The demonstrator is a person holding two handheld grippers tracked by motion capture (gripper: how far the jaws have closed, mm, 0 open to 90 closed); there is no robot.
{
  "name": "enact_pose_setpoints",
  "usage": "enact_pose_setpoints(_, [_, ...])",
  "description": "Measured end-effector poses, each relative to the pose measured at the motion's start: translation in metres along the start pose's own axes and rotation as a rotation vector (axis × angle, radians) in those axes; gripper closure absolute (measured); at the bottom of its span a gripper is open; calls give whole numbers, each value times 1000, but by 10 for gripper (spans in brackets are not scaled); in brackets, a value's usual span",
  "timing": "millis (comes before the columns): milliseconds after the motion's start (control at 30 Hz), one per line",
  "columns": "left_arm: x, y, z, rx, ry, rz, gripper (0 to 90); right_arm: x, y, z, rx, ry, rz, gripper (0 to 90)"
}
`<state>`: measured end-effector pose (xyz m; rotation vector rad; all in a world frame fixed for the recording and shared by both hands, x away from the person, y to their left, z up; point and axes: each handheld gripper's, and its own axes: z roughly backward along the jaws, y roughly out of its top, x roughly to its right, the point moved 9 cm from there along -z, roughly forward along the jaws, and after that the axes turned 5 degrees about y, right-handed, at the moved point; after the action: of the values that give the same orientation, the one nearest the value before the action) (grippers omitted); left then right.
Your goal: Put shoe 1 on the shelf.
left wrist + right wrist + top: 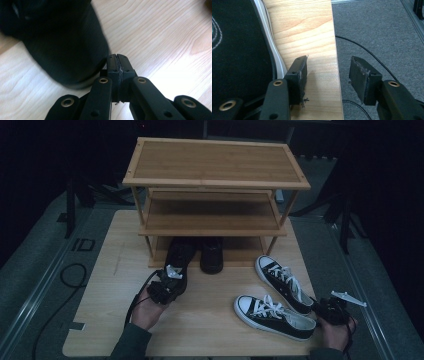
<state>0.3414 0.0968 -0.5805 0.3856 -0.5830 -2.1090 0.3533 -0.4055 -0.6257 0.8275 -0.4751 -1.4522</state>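
A three-tier bamboo shoe rack [215, 162] stands at the back of the wooden table [115, 270]. Two black shoes [179, 255] [212, 254] sit side by side on its lowest level, heels sticking out toward me. My left gripper [176, 275] is shut with nothing between its jaws. In the left gripper view the closed tips [117, 58] lie just beside the left black shoe [57, 45]; whether they touch it I cannot tell. A pair of black-and-white sneakers [274, 316] [284, 282] lies at the right. My right gripper [330, 302] is open beside them.
In the right gripper view the open gripper [329, 65] straddles the table's right edge [335, 62], with a sneaker's white sole [270, 45] at the left. Grey carpet [382, 32] with a black cable lies beyond the edge. Dark stands flank the rack.
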Motion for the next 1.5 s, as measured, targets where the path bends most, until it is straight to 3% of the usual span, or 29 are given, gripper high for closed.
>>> enact_pose_setpoints(333, [-18, -23, -1, -33, 28, 40, 893, 0, 0, 0, 1, -1, -1, 479])
enact_pose_setpoints(400, [-22, -25, -4, -47, 55, 34, 893, 0, 0, 0, 1, -1, -1, 478])
enact_pose_setpoints(467, [-24, -25, -5, -49, 42, 46, 895, 0, 0, 0, 1, -1, 0, 478])
enact_pose_setpoints(600, [-29, -23, -4, -44, 64, 60, 895, 0, 0, 0, 1, 0, -1, 478])
enact_pose_setpoints(867, [-40, -4, -1, -27, 94, 77, 890, 0, 0, 0, 1, -1, -1, 479])
enact_pose_setpoints(967, [-35, -3, -1, -26, 89, 67, 889, 0, 0, 0, 1, 0, -1, 479])
enact_pose_setpoints(1100, [-20, -7, -4, -26, 43, 49, 883, 0, 0, 0, 0, 0, -2, 479])
enact_pose_setpoints(1167, [-11, -9, -9, -38, 20, 30, 882, 0, 0, 0, 1, 0, -1, 479])
enact_pose_setpoints(1233, [-7, -12, -14, -60, 24, 9, 879, 0, 0, 0, 1, -1, 1, 479])
enact_pose_setpoints(1400, [-11, -18, -25, -94, 53, 23, 873, 0, 0, 0, 1, -1, -1, 479])
enact_pose_setpoints(1500, [-19, -18, -28, -86, 73, 54, 872, 0, 0, 0, 0, 0, -1, 479])
